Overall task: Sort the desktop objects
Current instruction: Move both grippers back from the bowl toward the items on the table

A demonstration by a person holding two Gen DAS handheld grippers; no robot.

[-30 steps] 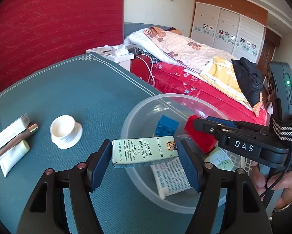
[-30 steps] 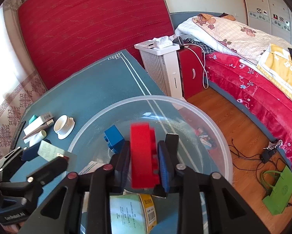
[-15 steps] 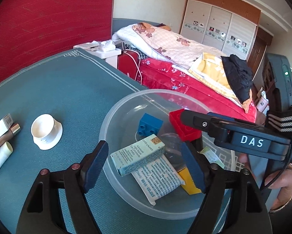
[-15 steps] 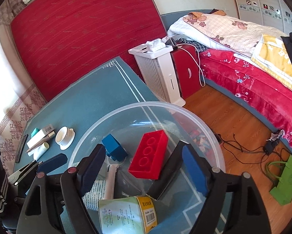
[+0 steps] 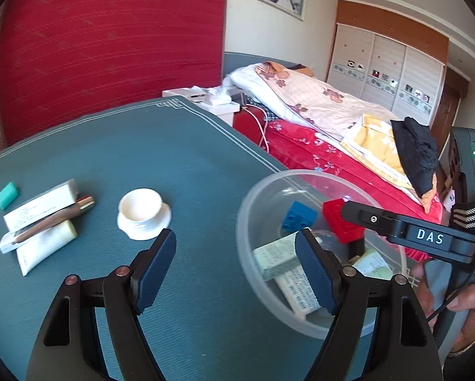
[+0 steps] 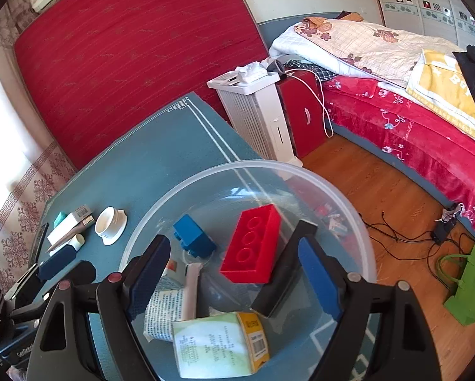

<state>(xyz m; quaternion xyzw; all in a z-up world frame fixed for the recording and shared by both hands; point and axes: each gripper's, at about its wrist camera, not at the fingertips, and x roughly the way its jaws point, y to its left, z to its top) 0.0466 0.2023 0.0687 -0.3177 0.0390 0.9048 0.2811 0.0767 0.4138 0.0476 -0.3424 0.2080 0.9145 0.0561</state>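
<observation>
A clear plastic bowl (image 5: pixel 247 209) (image 6: pixel 348 209) stands on the teal table (image 5: pixel 142 158). In it lie a red brick (image 6: pixel 253 244) (image 5: pixel 335 219), a blue brick (image 6: pixel 193 238) (image 5: pixel 297 219), a pale green carton (image 5: pixel 275 257), a white printed packet (image 6: pixel 164 311) and a green and yellow box (image 6: pixel 218 343). My left gripper (image 5: pixel 235 273) is open and empty, at the bowl's left rim. My right gripper (image 6: pixel 231 273) is open and empty above the bowl. On the table to the left lie a white jar lid (image 5: pixel 142 212), a white box (image 5: pixel 40 206), a brown pen (image 5: pixel 53 222), a white tube (image 5: pixel 46 247) and a green eraser (image 5: pixel 7 194).
The table's far edge drops off to a white heater (image 6: pixel 256 114), a red cabinet (image 6: pixel 304 114) and a bed (image 6: pixel 412 101). Wood floor with cables (image 6: pixel 405 235) and a green bag (image 6: pixel 466 289) lies to the right of the bowl.
My left gripper opened, dropped the pale green carton into the bowl and swung left. My right gripper opened and let the red brick fall into the bowl.
</observation>
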